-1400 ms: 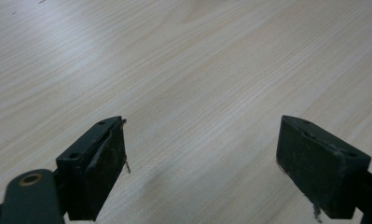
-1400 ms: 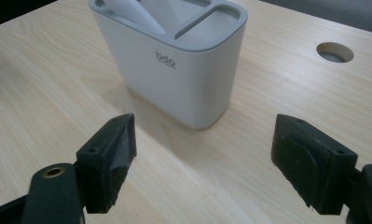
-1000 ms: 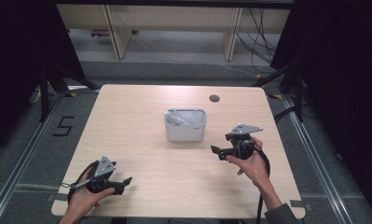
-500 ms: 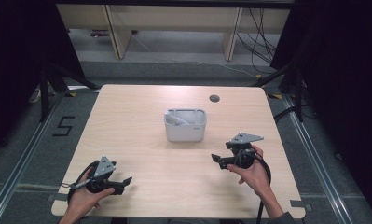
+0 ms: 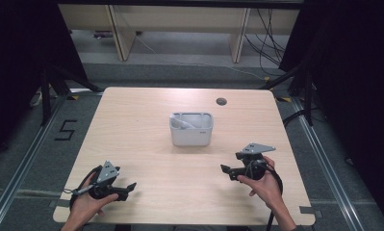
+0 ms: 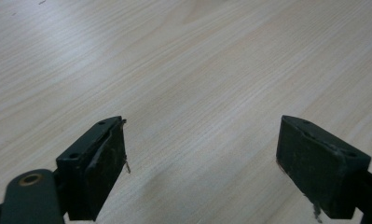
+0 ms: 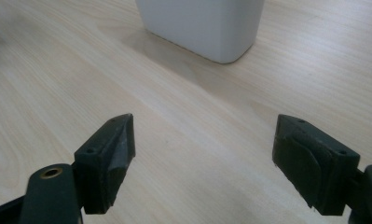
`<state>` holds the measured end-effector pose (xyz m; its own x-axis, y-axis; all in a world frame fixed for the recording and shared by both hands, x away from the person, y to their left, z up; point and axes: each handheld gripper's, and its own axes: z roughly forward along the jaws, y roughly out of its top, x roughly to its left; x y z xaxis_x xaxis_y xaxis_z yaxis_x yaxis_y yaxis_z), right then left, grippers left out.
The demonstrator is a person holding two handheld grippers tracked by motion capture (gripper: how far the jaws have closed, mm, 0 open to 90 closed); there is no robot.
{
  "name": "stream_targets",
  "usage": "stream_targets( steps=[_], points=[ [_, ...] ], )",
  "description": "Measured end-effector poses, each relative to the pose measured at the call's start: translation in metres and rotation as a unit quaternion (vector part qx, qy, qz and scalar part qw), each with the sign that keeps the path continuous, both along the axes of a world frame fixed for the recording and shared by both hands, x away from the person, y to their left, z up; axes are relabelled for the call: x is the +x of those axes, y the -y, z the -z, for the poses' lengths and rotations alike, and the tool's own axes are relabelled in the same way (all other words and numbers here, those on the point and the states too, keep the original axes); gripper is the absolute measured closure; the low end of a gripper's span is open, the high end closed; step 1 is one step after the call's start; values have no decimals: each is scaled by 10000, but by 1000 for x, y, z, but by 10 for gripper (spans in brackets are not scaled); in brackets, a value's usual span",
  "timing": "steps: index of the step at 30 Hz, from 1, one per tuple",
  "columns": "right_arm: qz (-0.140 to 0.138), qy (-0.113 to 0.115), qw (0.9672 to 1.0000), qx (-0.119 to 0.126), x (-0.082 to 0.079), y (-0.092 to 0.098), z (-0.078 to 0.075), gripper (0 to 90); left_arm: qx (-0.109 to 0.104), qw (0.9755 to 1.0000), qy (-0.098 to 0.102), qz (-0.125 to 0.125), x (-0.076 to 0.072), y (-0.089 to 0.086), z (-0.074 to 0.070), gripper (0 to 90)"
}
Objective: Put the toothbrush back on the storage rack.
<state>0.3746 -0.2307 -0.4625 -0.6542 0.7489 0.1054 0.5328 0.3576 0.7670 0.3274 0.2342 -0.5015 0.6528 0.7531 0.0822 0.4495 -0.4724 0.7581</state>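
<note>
A white rectangular bin (image 5: 191, 129) stands at the middle of the light wooden table (image 5: 146, 120), with something pale inside that I cannot make out. In the right gripper view its lower wall (image 7: 207, 25) rises just beyond my jaws. My right gripper (image 5: 226, 171) is held low over the table to the bin's front right, pointing left, open with nothing between its jaws (image 7: 202, 158). By the front left corner my left gripper (image 5: 131, 187) rests on the table, open and empty; bare wood lies between its jaws (image 6: 200, 161).
A small dark round hole (image 5: 221, 101) sits in the table near its far right edge. Dark curtains flank both sides, and shelving and cables stand behind the far edge. A "5" marks the floor (image 5: 65, 130) at the left.
My right gripper has moved toward the table's front edge and sunk a little. The left gripper and the bin have stayed put.
</note>
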Motion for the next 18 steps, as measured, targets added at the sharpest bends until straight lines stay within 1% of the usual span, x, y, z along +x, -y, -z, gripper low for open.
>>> stream_targets(
  steps=[1,2,3,4,5,6,7,8,9,10,11,13,14,15,16,17,18],
  points=[
    [89,-118,9998,112,-3,-1,0,210,-10,10000,-6,-25,0,0,0,151],
    [47,21,10000,21,-2,1,0,203,-120,9999,1,-79,0,1,1,152],
    [41,-103,9999,118,-4,1,1,194,-122,9999,3,-78,0,1,1,152],
    [44,-34,10000,11,-4,2,0,188,-127,9999,1,-82,0,1,1,152],
    [107,-28,9999,64,-5,2,2,183,-121,9999,0,-80,0,1,1,151],
    [17,-52,9999,105,-5,2,3,178,-35,10000,-7,-40,0,0,1,152],
    [-12,-44,10000,59,-6,3,3,175,77,10000,-18,22,0,-1,0,152],
    [66,-43,10000,39,-8,3,3,174,-87,9999,3,-51,0,1,1,152],
    [77,-104,9999,96,-9,3,4,174,-90,9999,9,-82,-1,2,1,151],
    [103,-30,9999,52,-9,4,4,174,-92,9999,3,-88,-1,1,1,152],
    [90,-95,9998,146,-10,3,6,174,-126,9999,26,-81,-1,1,2,152],
    [77,-70,9999,36,-10,5,5,172,-120,9999,-5,-87,-1,1,1,152],
    [76,-38,10000,32,-11,6,6,172,-105,9999,2,-103,-1,1,1,152],
    [97,-58,9999,42,-12,6,6,172,-135,9999,27,-90,-1,1,2,151],
    [73,-132,9998,140,-12,6,8,172,-96,9999,-6,-96,-1,2,1,152],
    [119,-151,9998,92,-14,6,8,169,-95,9999,-7,-92,-1,2,1,152],
    [96,-168,9997,116,-14,6,9,168,-98,9999,-11,-95,-1,1,1,152]
  ],
)
